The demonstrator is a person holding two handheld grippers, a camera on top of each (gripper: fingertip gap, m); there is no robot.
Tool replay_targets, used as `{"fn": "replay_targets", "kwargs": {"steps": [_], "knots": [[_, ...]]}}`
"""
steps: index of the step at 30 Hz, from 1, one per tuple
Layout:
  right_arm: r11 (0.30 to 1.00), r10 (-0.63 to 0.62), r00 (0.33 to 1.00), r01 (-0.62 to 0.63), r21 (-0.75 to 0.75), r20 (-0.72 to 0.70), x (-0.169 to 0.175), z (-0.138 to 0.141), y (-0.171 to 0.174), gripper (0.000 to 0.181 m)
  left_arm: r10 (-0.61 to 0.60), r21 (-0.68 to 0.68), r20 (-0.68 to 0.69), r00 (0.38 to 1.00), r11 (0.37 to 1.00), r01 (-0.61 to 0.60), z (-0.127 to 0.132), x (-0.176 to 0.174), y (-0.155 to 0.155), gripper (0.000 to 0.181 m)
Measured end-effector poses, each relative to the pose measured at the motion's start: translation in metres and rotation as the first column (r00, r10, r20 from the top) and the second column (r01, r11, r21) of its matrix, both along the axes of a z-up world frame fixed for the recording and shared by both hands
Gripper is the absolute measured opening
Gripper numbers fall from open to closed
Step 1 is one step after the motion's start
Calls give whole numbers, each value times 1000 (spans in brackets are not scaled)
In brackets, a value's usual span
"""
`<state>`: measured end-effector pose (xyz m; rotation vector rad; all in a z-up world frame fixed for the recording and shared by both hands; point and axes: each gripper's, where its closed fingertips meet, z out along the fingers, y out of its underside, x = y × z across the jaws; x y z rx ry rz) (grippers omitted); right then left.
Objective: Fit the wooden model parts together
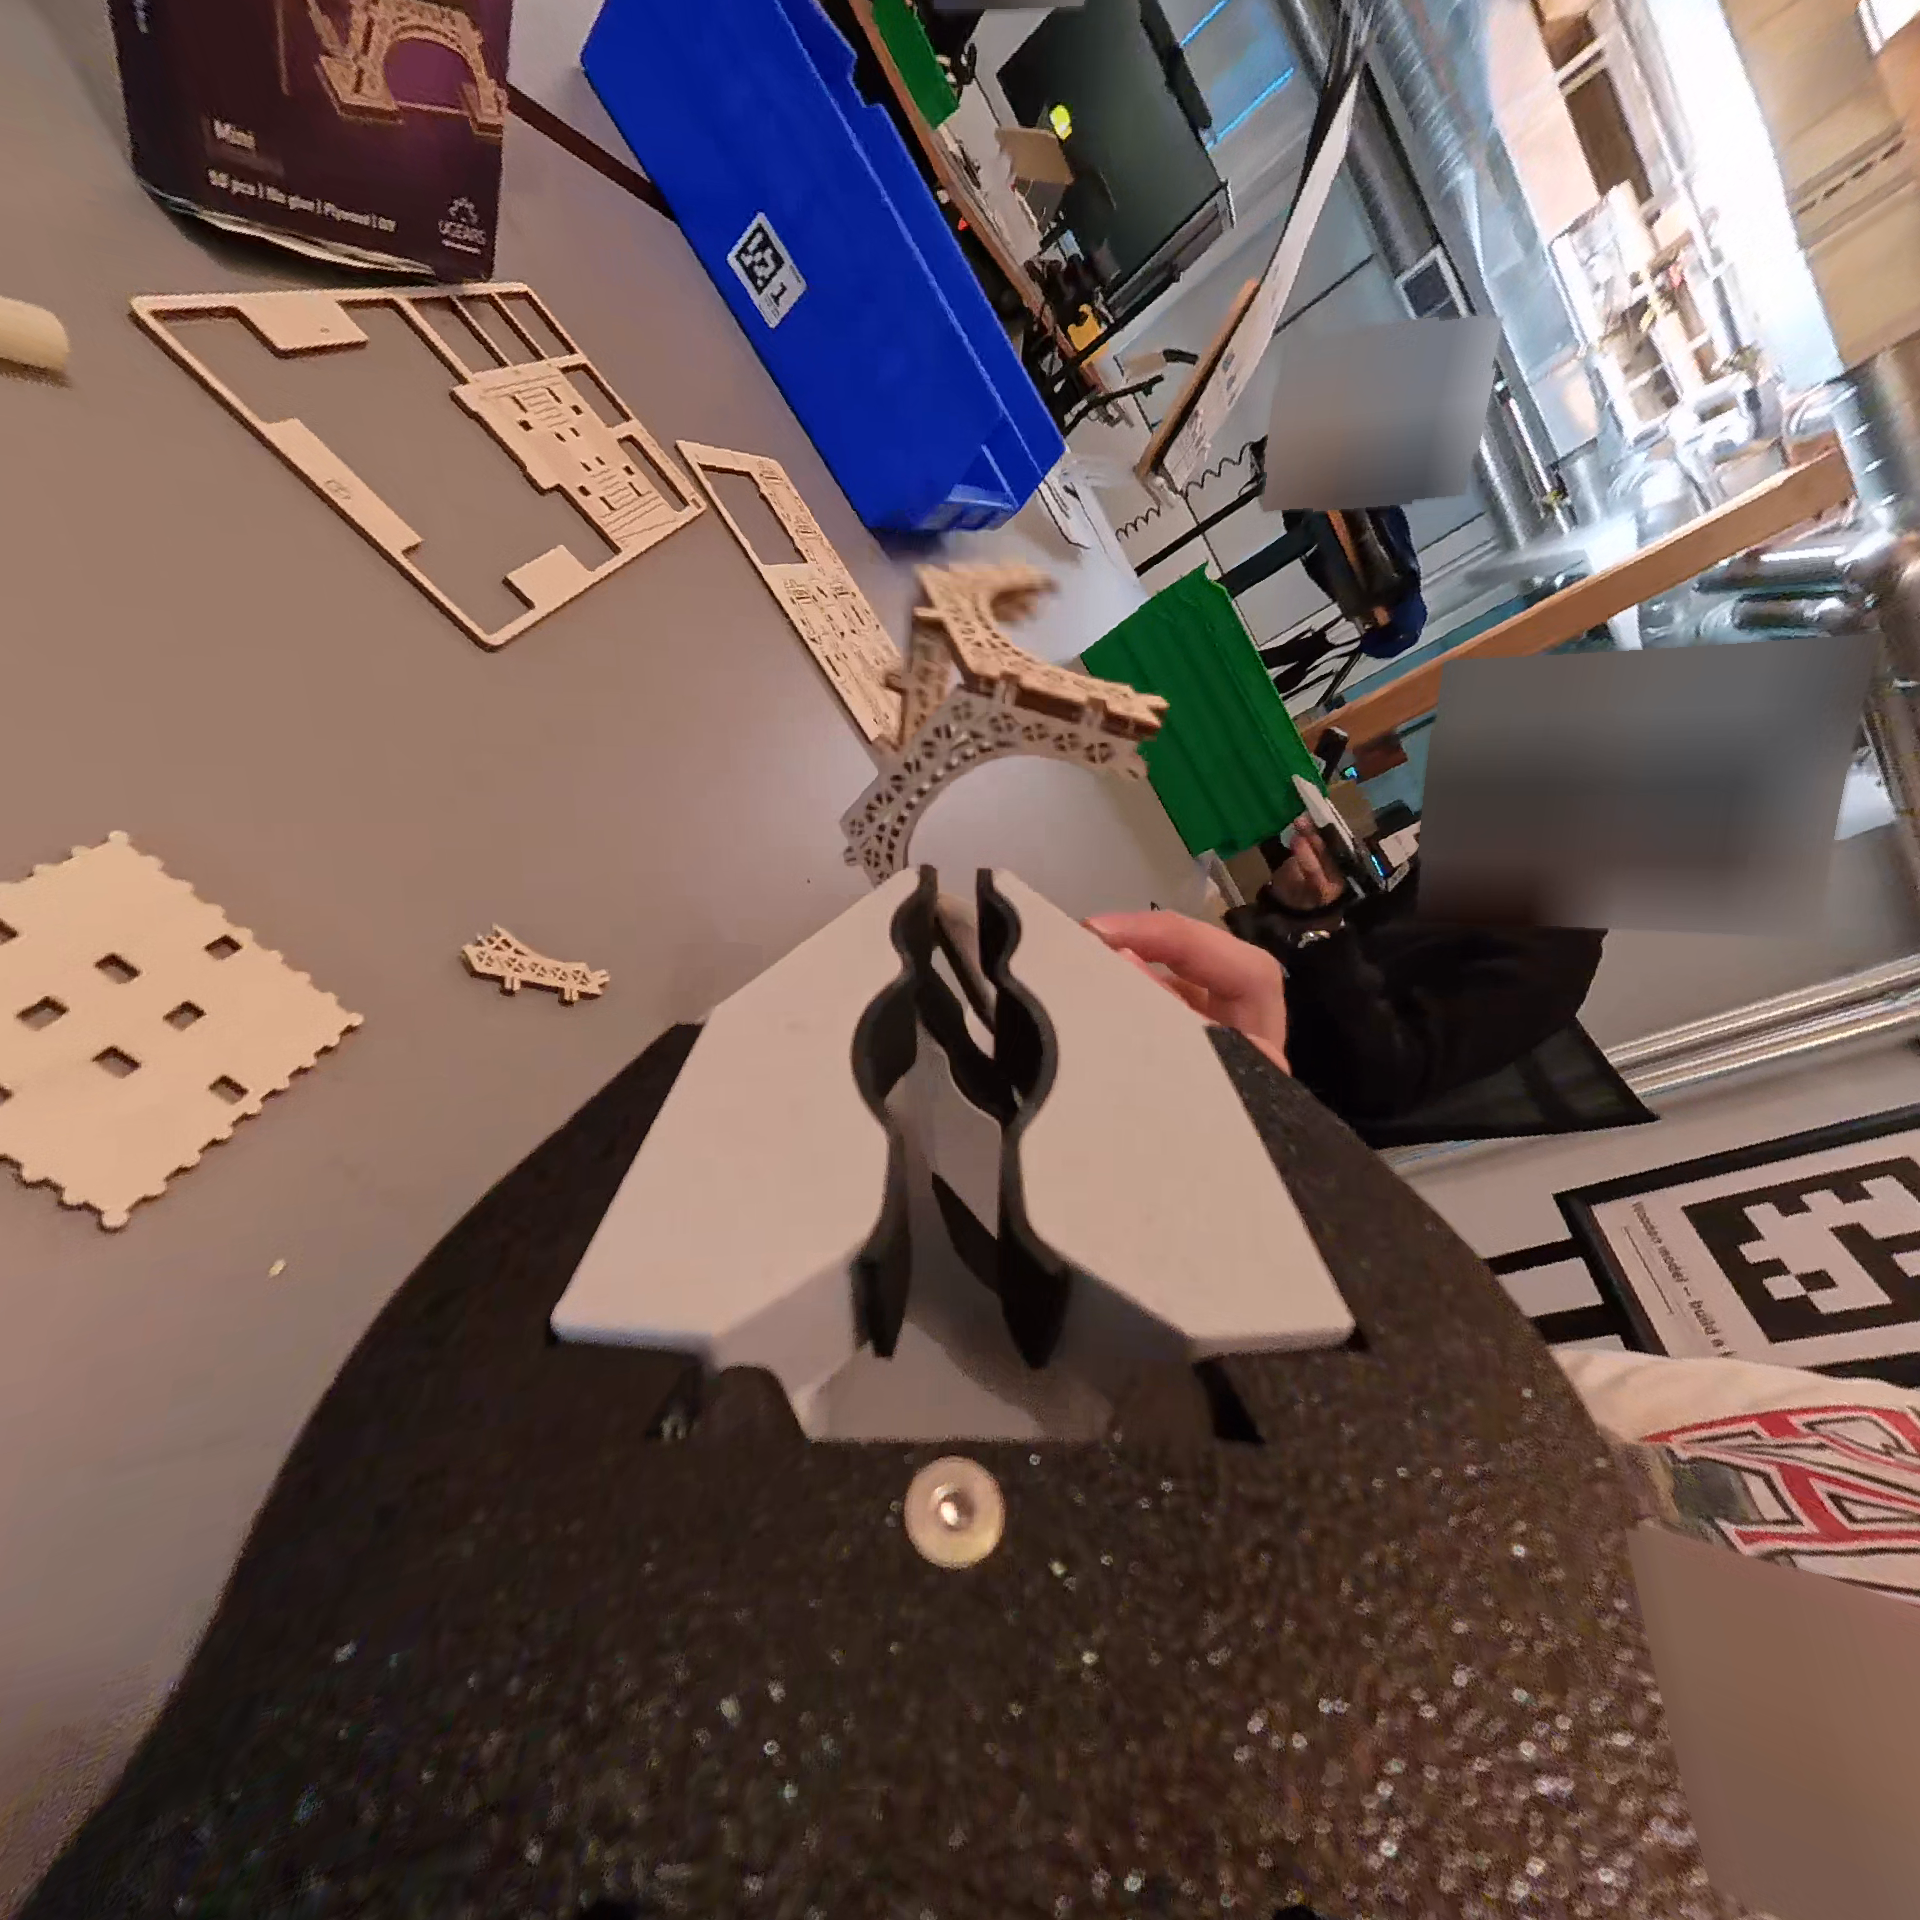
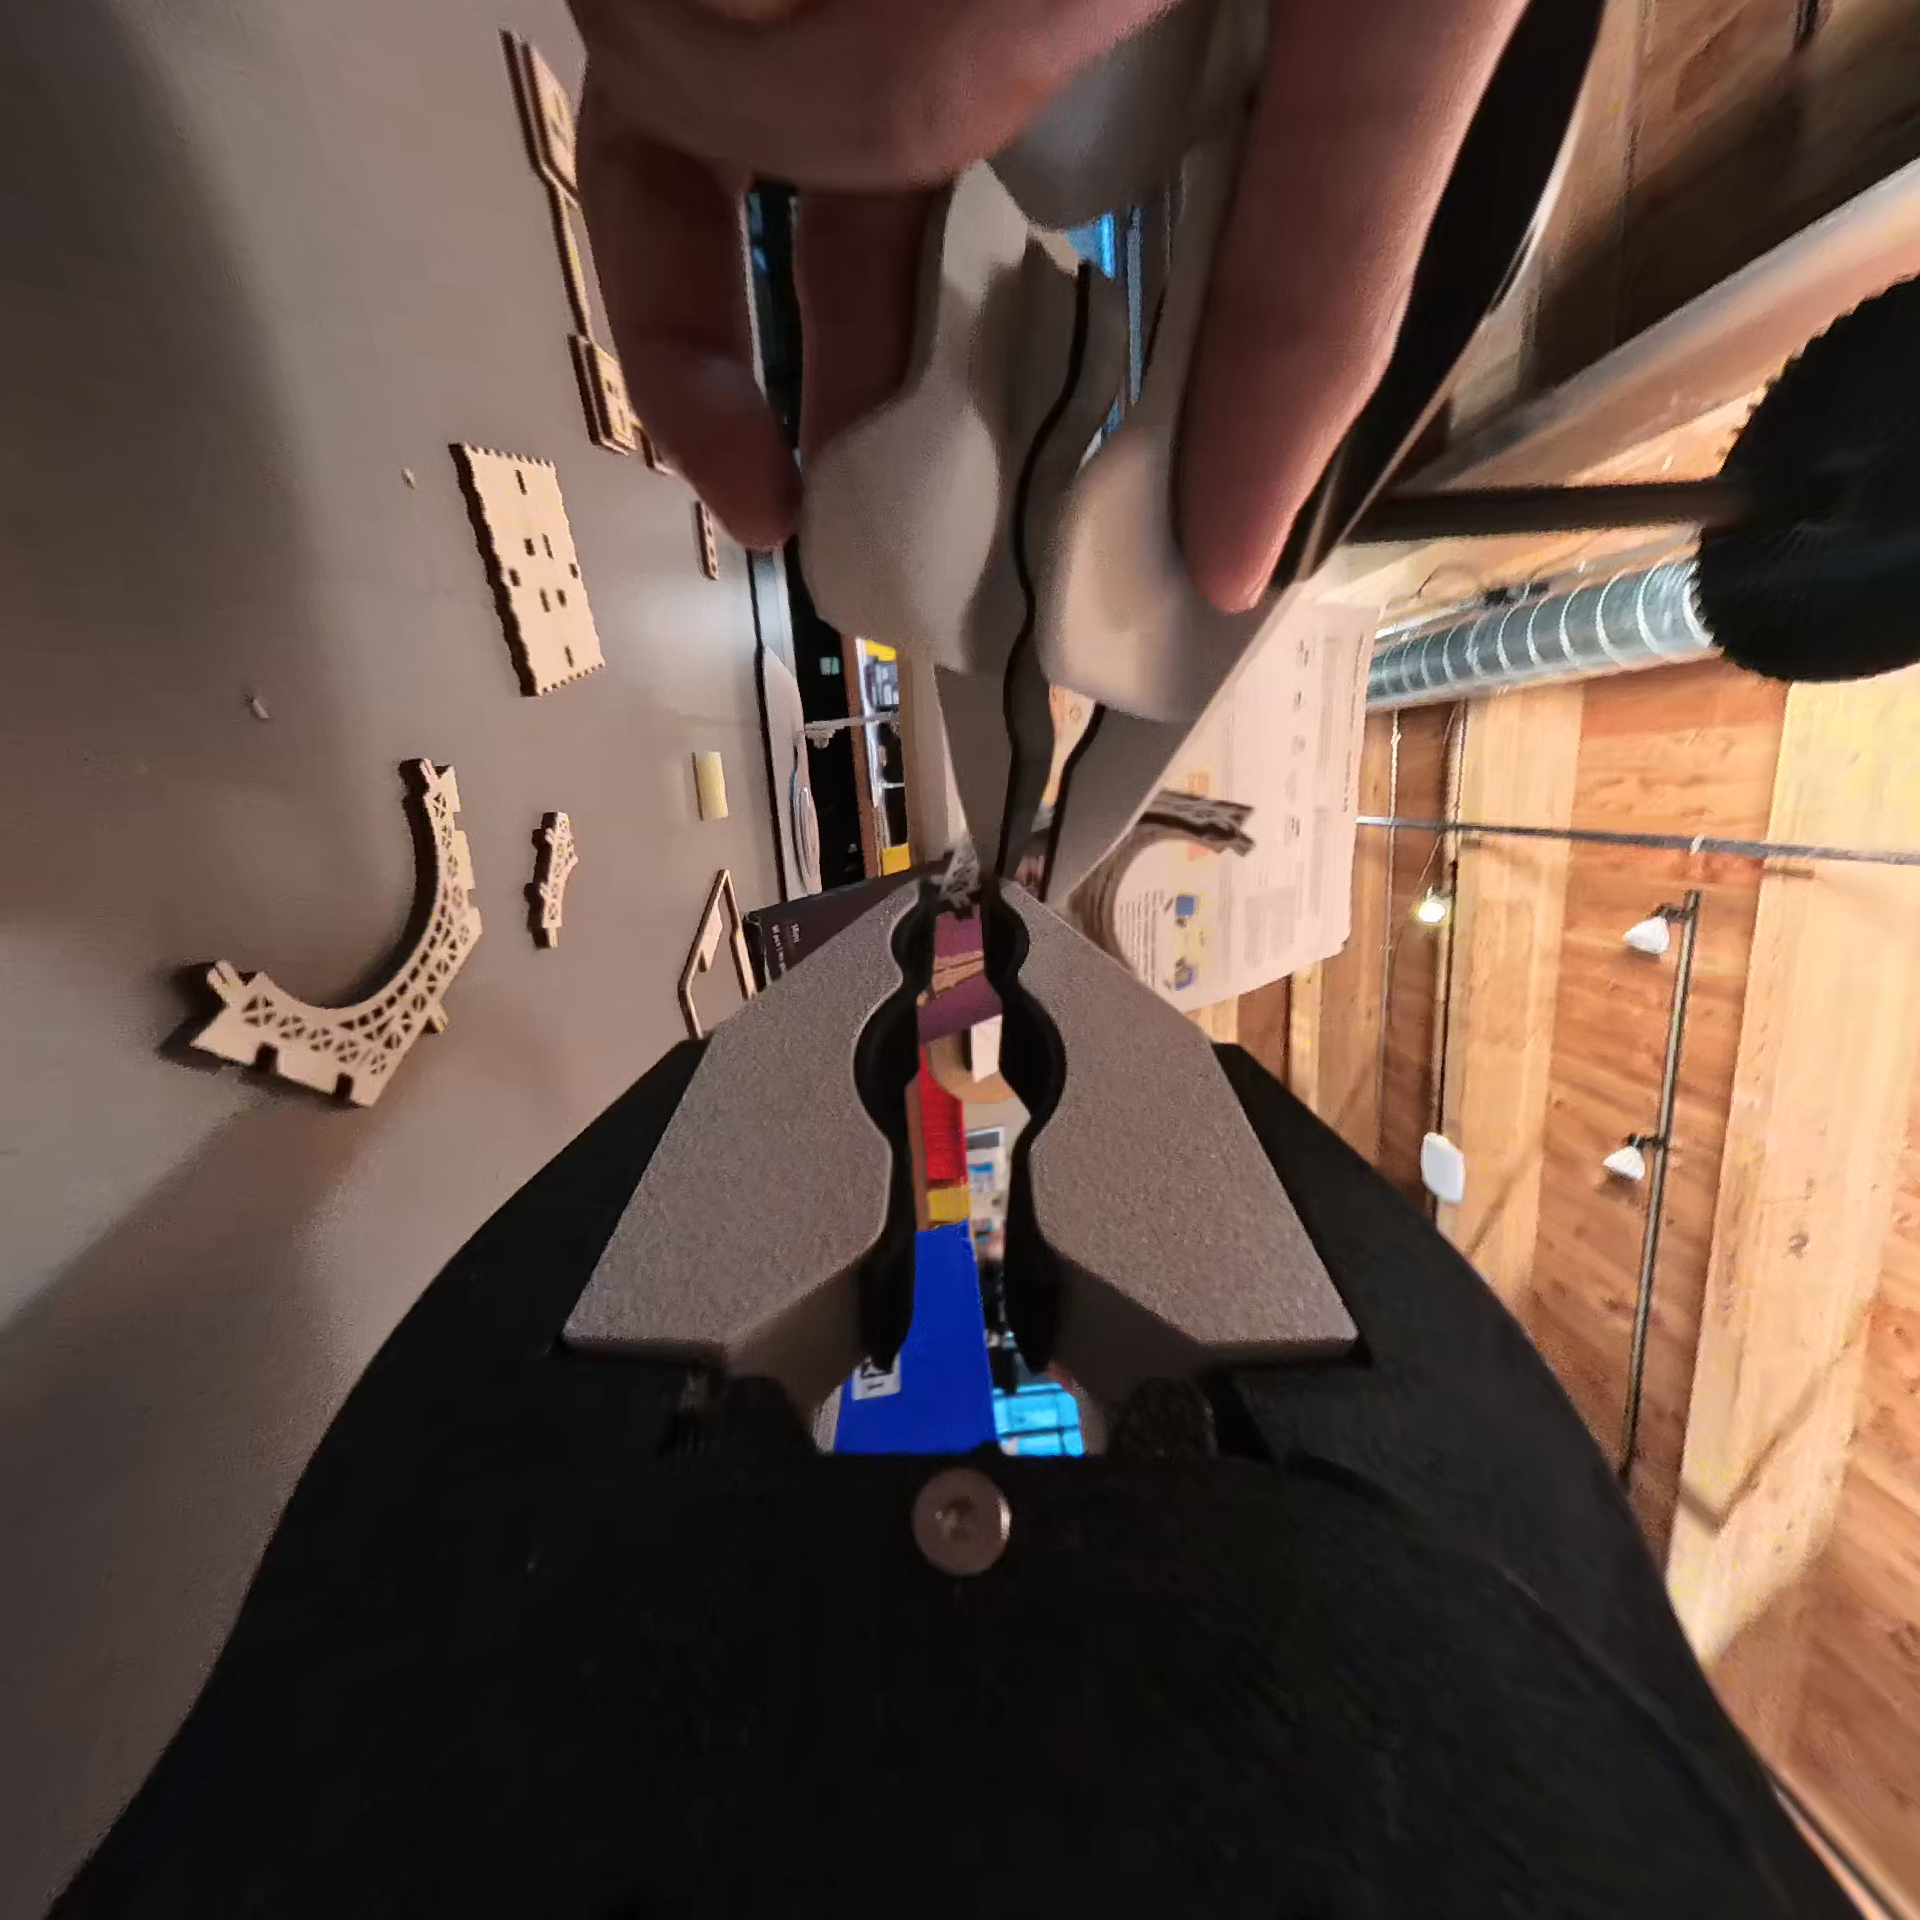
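Note:
My right gripper [image 2: 971,896] is shut on a small wooden lattice piece [image 2: 954,871] that sticks out past its tips. My left gripper [image 1: 956,891] comes down from above in the right wrist view [image 2: 1003,847], jaws pressed together, tips touching that piece. A person's hand [image 2: 1299,343] pinches the left gripper's fingers; it also shows in the left wrist view [image 1: 1195,966]. Joined wooden arch parts [image 1: 997,717] lie on the grey table [image 1: 312,790] beyond the left gripper. A small truss piece [image 1: 535,966] and a square plate with holes [image 1: 135,1029] lie to its left.
Two punched-out wooden sheets [image 1: 416,447] [image 1: 800,582], a dark model box [image 1: 322,125] and a blue bin [image 1: 831,260] sit at the back of the table. A printed marker sheet [image 1: 1766,1247] lies at the right. In the right wrist view a flat arch [image 2: 343,987] lies on the table. Both grippers' tips are close together, under 4 cm apart.

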<state>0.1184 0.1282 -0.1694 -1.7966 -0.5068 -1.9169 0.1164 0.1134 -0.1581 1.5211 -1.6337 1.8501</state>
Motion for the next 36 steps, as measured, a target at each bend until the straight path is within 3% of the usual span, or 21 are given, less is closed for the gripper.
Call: {"fn": "replay_targets", "kwargs": {"steps": [6, 12, 16, 17, 18, 21, 23, 26, 28, 32, 34, 36], "knots": [[992, 67, 997, -61, -112, 47, -10, -8, 10, 6, -5, 35, -4, 1000, 999, 5, -5, 1, -5, 0], [994, 81, 997, -82, -68, -17, -4, -11, 2, 7, 19, 12, 0, 1000, 1000, -19, -10, 8, 1, 0], [993, 121, 975, -117, 33, -188, 4, -15, -8, 34, 28, 40, 17, 999, 999, -29, -16, 16, 14, 0], [988, 154, 964, -146, 56, -216, 2, -16, -8, 25, 22, 54, 21, 1000, 998, -23, -18, 17, 16, 0], [983, 179, 959, -165, 78, -221, 1, -14, -8, 0, 6, 82, 14, 1000, 997, -7, -23, 17, 16, 0], [983, 183, 945, -178, 44, -272, 2, -25, -10, 0, -44, 182, -16, 999, 982, 46, -38, 13, 17, 0], [982, 189, 923, -183, 50, -335, 3, -31, -15, 7, -11, 308, 5, 1000, 951, 9, -49, 15, 29, 0], [966, 247, 813, -167, 195, -528, 6, -35, -23, 8, 34, 431, 6, 999, 902, -34, -64, 15, 48, 3], [930, 302, 699, -68, 360, -648, 16, -26, -28, 12, 32, 434, -9, 999, 900, -25, -68, 13, 51, 9], [783, 475, 387, 224, 580, -790, 55, -9, -32, 28, 28, 398, -24, 999, 917, -16, -66, 17, 48, 12], [726, 541, 310, 296, 620, -782, 77, 2, -35, 33, 33, 378, -21, 999, 926, -23, -60, 25, 47, 15], [724, 538, 292, 320, 611, -791, 95, 4, -39, 36, 65, 388, -17, 998, 920, -54, -56, 41, 52, 16]]}}
